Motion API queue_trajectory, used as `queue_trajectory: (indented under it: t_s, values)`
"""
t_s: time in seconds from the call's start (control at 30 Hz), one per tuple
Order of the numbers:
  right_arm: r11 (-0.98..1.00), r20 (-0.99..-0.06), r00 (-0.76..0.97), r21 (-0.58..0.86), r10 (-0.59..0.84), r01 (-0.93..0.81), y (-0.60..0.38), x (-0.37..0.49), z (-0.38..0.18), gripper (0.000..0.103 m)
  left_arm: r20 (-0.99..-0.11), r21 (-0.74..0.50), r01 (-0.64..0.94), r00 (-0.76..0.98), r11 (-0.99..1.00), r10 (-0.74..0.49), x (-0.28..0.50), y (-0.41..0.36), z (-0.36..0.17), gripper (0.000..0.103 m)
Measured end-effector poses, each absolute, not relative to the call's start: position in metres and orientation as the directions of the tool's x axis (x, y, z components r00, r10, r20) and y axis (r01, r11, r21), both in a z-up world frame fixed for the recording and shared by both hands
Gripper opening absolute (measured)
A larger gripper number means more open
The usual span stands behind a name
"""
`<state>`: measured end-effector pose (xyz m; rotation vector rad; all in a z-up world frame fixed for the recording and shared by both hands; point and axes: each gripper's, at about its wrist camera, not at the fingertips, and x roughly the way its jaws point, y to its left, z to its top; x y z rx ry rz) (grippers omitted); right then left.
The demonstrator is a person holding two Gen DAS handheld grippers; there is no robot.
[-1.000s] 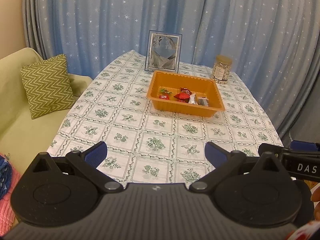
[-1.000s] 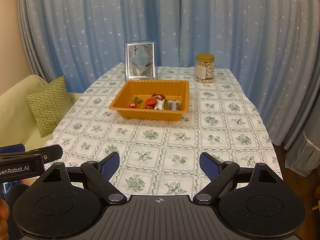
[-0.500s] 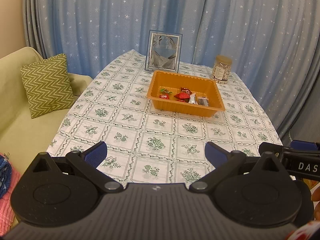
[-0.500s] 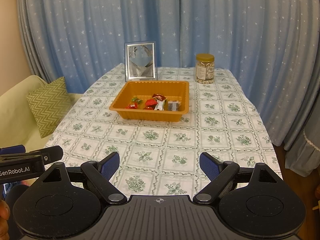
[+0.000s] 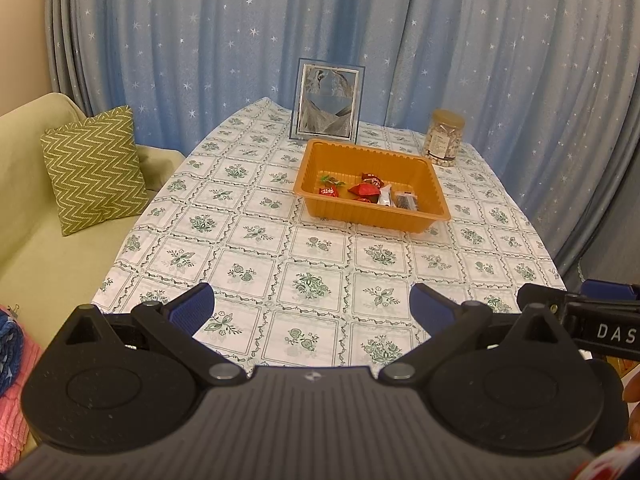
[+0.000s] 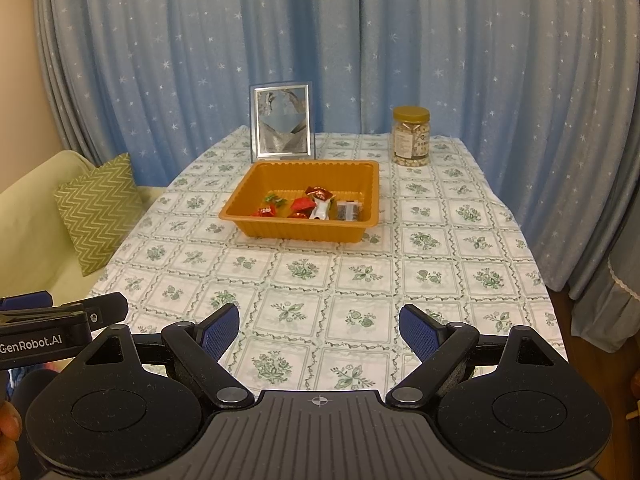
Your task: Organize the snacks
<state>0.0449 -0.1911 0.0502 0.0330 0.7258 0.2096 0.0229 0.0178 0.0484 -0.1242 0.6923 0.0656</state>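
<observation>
A table in a flowered cloth holds an orange tray of wrapped snacks at its far middle. Both grippers, left and right, hover tilted down over the near edge, side by side, jaws apart and empty.

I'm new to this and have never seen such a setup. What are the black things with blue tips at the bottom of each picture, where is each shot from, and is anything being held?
They are hand-held tongs, one in each of a person's hands, each with a camera looking forward along its two fingers. One picture comes from the left tongs, the other from the right tongs. Both stand open and hold nothing. Ahead is a table under a floral tablecloth. On it sits an orange tray with several wrapped snacks, and behind it a picture frame and a lidded jar. A sofa with a zigzag cushion stands to the left.
</observation>
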Motion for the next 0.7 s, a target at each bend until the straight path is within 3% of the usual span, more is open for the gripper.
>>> queue_trajectory:
  t_s: [0.7]
  values:
    - [0.978, -0.652, 0.730, 0.108, 0.206, -0.178, -0.1893, 0.0448, 0.0485, 0.087, -0.624, -0.104, -0.080, 0.781, 0.991, -0.002, 0.0205, 0.0166, 0.0456, 0.103]
